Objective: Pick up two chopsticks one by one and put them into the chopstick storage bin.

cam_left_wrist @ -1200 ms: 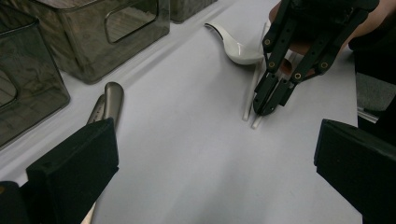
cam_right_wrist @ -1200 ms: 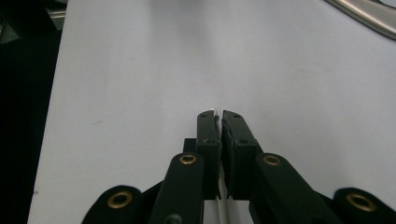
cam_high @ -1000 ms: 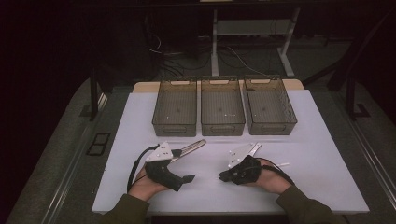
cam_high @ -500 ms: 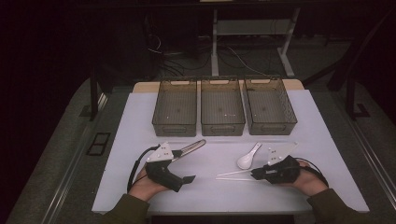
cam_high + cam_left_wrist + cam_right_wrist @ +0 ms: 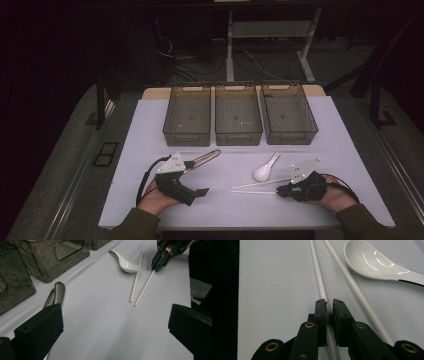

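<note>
1. High view: the bench (image 5: 150,130) carries three bins (image 5: 238,113) in a row at its far side. The left gripper (image 5: 202,192) rests near the front left, beside a metal tool (image 5: 204,158). The right gripper (image 5: 281,190) lies at the front right, pointing left, its tips at one end of two white chopsticks (image 5: 255,187). A white spoon (image 5: 266,168) lies just behind them.
2. Left gripper view: the left gripper's jaws stand wide apart with bare bench between them, grasping nothing. The metal tool (image 5: 53,296) lies by one jaw. The right gripper (image 5: 159,263) pinches the nearer chopstick (image 5: 144,287); the spoon (image 5: 125,262) touches the other.
3. Right gripper view: the right gripper (image 5: 330,306) is clenched on one chopstick (image 5: 319,277). The second chopstick (image 5: 352,285) lies free, just beside the spoon (image 5: 372,262).
</note>
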Tool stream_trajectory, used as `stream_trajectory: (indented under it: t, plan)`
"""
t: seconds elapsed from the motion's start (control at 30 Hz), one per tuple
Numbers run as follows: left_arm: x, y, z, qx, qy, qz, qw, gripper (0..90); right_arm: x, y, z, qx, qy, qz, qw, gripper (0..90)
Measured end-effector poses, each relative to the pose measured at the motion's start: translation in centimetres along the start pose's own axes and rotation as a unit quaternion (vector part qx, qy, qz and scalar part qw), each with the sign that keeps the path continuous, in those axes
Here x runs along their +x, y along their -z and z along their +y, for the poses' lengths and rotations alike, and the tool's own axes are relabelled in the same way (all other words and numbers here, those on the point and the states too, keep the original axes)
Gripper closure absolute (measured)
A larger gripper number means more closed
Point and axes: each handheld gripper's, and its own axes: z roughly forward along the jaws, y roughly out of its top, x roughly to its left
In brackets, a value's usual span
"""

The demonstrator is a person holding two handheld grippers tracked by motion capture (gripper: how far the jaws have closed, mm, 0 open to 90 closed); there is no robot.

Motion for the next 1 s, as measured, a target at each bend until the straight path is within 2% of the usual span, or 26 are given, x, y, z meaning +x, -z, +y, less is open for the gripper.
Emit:
stream_trajectory:
  t: [0.1, 0.2, 0.23, 0.4, 0.47, 0.6, 0.67, 0.7, 0.77, 0.83, 0.87, 1.0]
  plan:
    - [0.0, 0.0, 0.0, 0.003, -0.001, 0.000, 1.0000, 0.0, -0.2, 0.0, -0.1, -0.001, 0.021, -0.002, 0.9998, 83.0]
    - [0.0, 0.1, 0.0, 0.000, -0.003, 0.001, 1.0000, 0.0, 0.0, 0.0, 0.0, -0.001, 0.020, 0.008, 0.9998, 84.3]
    - [0.0, 0.1, 0.0, 0.002, -0.005, 0.001, 1.0000, 0.0, -0.1, 0.1, 0.0, 0.002, 0.030, 0.004, 0.9995, 84.4]
    - [-0.1, 0.3, 0.0, -0.002, -0.001, 0.005, 1.0000, 0.0, 0.1, 0.2, 0.1, 0.004, 0.019, 0.011, 0.9997, 84.6]
    - [0.0, 0.4, 0.0, 0.000, -0.004, 0.007, 1.0000, 0.0, 0.2, 0.4, 0.1, -0.003, 0.012, 0.017, 0.9998, 84.6]
    - [0.0, 0.9, -0.1, 0.003, -0.004, 0.011, 0.9999, 0.0, 0.0, 1.0, 0.2, -0.020, 0.017, 0.019, 0.9995, 84.6]
    - [0.0, 1.2, -0.3, 0.007, -0.004, 0.013, 0.9999, 0.0, 0.1, 1.3, 0.3, -0.033, 0.003, 0.024, 0.9992, 84.6]
    - [0.0, 1.3, -0.4, 0.006, -0.002, 0.015, 0.9999, 0.0, 0.0, 1.5, 0.3, -0.037, 0.005, 0.020, 0.9991, 84.5]
    - [0.0, 1.7, -0.6, 0.004, 0.000, 0.017, 0.9998, 0.0, 0.0, 1.7, 0.5, -0.049, -0.013, 0.023, 0.9984, 84.6]
    - [0.0, 2.0, -0.9, 0.003, 0.006, 0.020, 0.9998, 0.0, -0.2, 1.9, 0.6, -0.056, -0.017, 0.017, 0.9982, 84.5]
    - [0.0, 2.1, -1.0, 0.003, 0.006, 0.020, 0.9998, 0.0, -0.1, 1.9, 0.7, -0.061, -0.034, 0.021, 0.9973, 84.6]
    - [0.0, 2.2, -1.2, 0.003, 0.009, 0.025, 0.9996, 0.0, -0.3, 2.1, 1.2, -0.074, -0.067, 0.013, 0.9950, 84.6]
